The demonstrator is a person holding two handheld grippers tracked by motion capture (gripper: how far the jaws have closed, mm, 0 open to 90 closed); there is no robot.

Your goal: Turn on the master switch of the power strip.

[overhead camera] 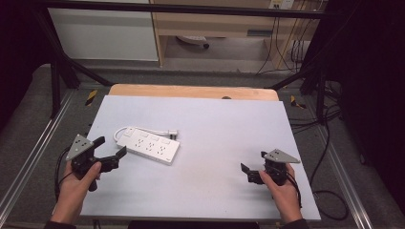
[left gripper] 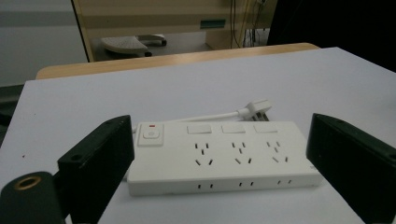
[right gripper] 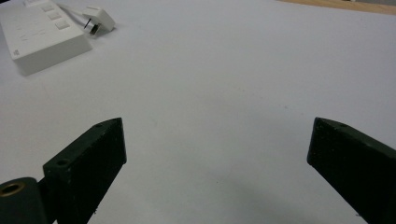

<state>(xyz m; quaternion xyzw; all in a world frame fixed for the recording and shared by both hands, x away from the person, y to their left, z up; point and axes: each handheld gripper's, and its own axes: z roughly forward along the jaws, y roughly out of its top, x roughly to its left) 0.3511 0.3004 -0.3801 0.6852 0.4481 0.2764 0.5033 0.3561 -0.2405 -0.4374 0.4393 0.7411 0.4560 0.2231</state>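
Spreading wide just before the white power strip [left gripper: 219, 156], left gripper [overhead camera: 111, 148] grasping nothing; right gripper [overhead camera: 253, 167] gaping too, well apart over bare grey mat [overhead camera: 215, 129], plug [left gripper: 256, 108] lying behind

- A pale grey-blue mat [overhead camera: 215, 157] covers the tabletop; its surface lies flat and bare across the middle and right
- The wooden table [overhead camera: 191, 90] shows as a light strip along the far edge of the mat; its corners are rounded
- A black metal frame [overhead camera: 57, 81] stands around the table; a bar runs across the top, and slanted struts drop at left and right
- Wooden furniture [overhead camera: 210, 24] stands on the floor beyond the table; a white panel [overhead camera: 102, 36] sits to its left
- Black cables [overhead camera: 329, 143] trail over the grey floor at the right; more hang by the far wall
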